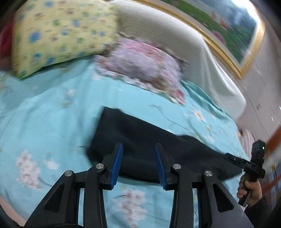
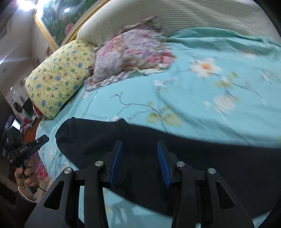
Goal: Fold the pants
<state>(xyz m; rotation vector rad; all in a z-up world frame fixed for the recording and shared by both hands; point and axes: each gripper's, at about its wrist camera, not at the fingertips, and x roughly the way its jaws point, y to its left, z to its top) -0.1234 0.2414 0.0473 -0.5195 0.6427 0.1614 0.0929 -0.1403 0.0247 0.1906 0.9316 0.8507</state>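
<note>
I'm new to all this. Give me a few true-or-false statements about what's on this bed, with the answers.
1. The pants are dark. True.
2. The pants hang in the air, held by the left gripper. False: they lie on the blue flowered bedsheet, and nothing is between its fingers.
3. A yellow pillow sits near the headboard. True.
4. The right gripper is clamped shut. False: its jaws stand apart.
5. The bedsheet is plain white. False: it is light blue with flowers.

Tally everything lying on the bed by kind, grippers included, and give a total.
Dark pants: 1
Pillows: 2, one yellow, one pink floral
Grippers: 2, left and right, both open above the pants
Total: 5
</note>
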